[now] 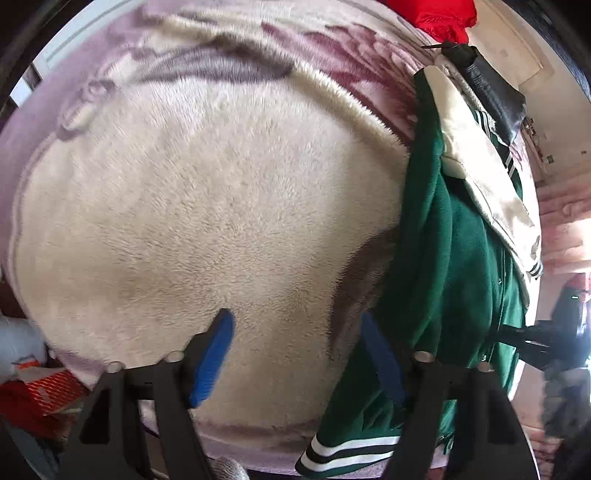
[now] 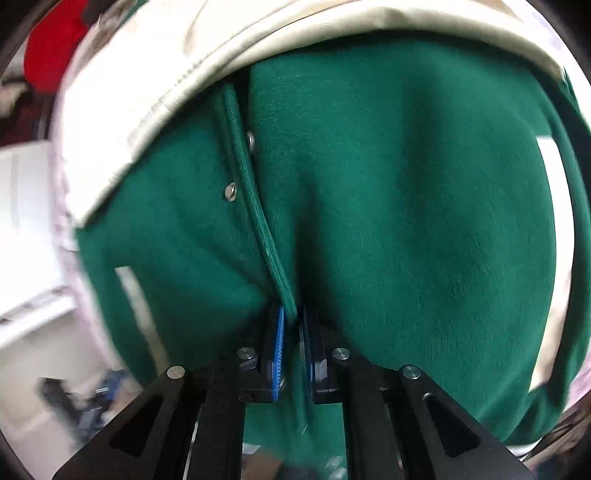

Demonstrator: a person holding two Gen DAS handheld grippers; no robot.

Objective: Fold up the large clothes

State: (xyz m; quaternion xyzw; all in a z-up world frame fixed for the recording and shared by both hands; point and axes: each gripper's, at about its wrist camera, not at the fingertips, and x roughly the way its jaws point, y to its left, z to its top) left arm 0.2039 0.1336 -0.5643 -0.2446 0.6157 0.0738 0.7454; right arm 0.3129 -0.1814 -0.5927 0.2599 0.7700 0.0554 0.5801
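Observation:
A green varsity jacket (image 1: 458, 266) with cream sleeves (image 1: 491, 192) and striped white hem lies on a cream and pink plush blanket (image 1: 192, 192), at the right of the left wrist view. My left gripper (image 1: 299, 332) is open and empty, hovering over the blanket beside the jacket's left edge. In the right wrist view the green jacket (image 2: 406, 221) fills the frame with a cream sleeve (image 2: 207, 55) across the top. My right gripper (image 2: 293, 325) is shut on the jacket's snap-button front edge (image 2: 255, 199).
A red cloth (image 1: 439, 14) and a dark garment (image 1: 491, 92) lie at the far right end of the blanket. A red and white box (image 1: 44, 395) sits off the lower left. The right gripper's black body (image 1: 532, 343) shows at the right edge.

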